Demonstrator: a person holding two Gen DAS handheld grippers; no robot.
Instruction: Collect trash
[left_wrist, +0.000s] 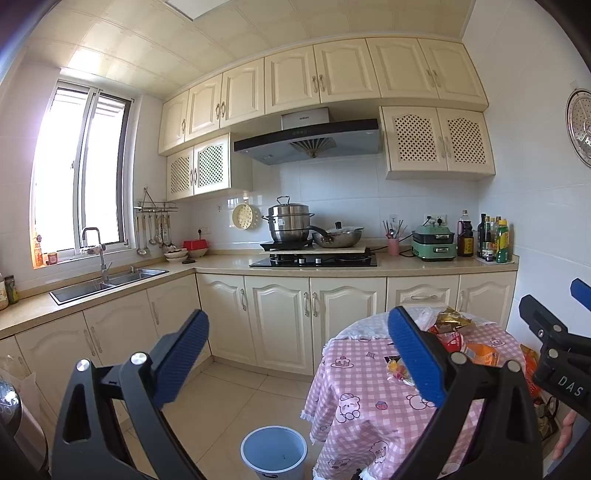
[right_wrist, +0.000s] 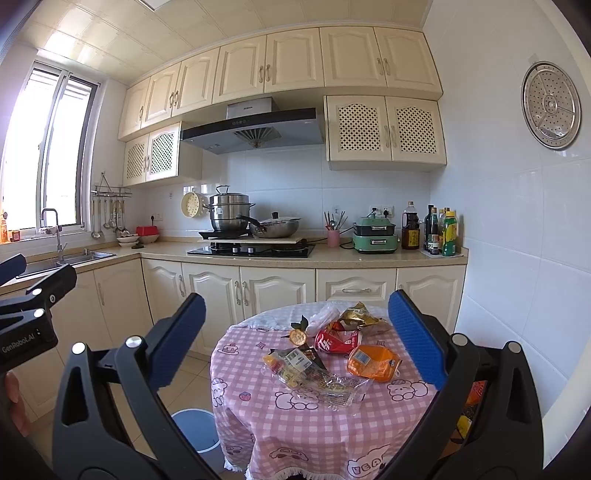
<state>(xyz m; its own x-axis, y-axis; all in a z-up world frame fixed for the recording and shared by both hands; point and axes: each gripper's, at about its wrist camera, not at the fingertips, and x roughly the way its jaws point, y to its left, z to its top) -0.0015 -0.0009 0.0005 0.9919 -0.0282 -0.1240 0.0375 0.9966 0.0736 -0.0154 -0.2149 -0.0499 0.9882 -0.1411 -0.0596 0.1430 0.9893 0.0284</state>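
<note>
A round table with a pink checked cloth (right_wrist: 332, 424) holds a heap of trash: an orange bag (right_wrist: 373, 362), a red crushed pack (right_wrist: 338, 339), a gold wrapper (right_wrist: 360, 314), clear wrappers (right_wrist: 314, 376) and a piece of orange peel (right_wrist: 297, 336). My right gripper (right_wrist: 297, 297) is open, above the table's near side, with the heap between and beyond its fingers. My left gripper (left_wrist: 297, 314) is also open and holds nothing, left of the table (left_wrist: 369, 406). A blue-lined white bin (left_wrist: 274, 452) stands on the floor below it.
Cream base cabinets (left_wrist: 277, 314) and a counter with a hob (left_wrist: 314, 260), pots, bottles (right_wrist: 439, 232) and a sink (left_wrist: 110, 282) run along the back and left. A white tiled wall (right_wrist: 517, 277) is close on the table's right. Beige floor tiles lie left of the table.
</note>
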